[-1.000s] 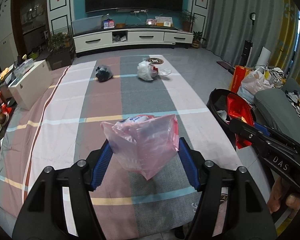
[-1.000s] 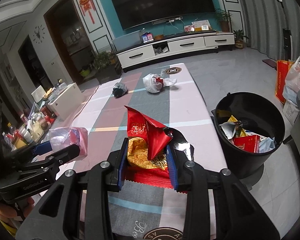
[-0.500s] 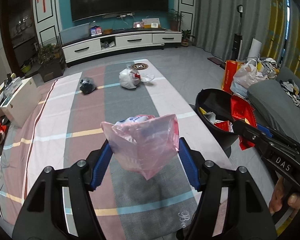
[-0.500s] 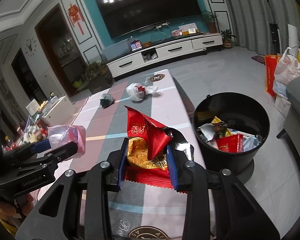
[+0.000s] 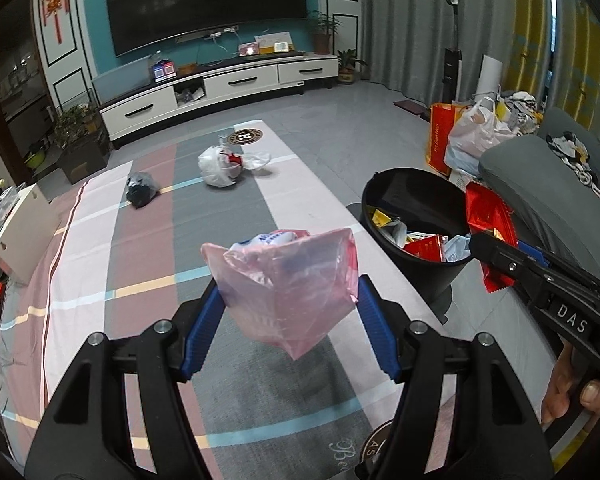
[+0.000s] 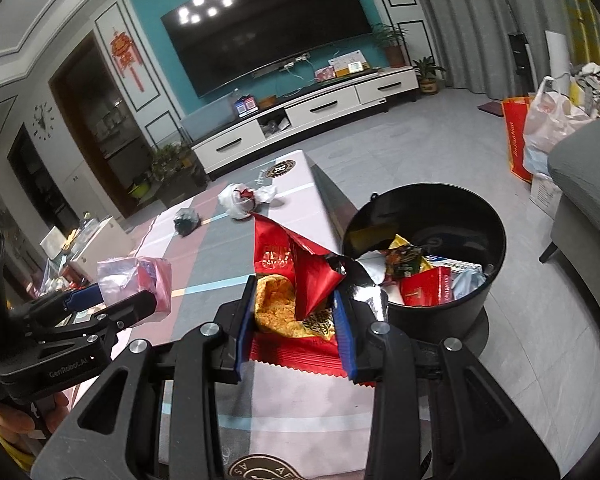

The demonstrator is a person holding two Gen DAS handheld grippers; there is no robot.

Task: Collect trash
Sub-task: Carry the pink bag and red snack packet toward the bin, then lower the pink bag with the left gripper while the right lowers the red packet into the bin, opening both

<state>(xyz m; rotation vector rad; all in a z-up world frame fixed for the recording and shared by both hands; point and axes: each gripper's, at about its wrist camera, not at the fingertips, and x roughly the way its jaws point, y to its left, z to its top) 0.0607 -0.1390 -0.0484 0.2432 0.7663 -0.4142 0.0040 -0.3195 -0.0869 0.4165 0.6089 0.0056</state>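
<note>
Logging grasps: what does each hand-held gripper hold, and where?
Left hand-held gripper: pink plastic bag, pinched across its sides. Right hand-held gripper: red snack wrapper, lower half.

Black hand-held gripper [image 5: 288, 320], ribbed blue pads [image 5: 204, 328]

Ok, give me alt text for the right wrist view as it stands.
The right gripper clamps an opened red snack packet beside a black trash bin partly filled with wrappers. At left, the left gripper holds a pink plastic bag over the striped tablecloth.
</note>
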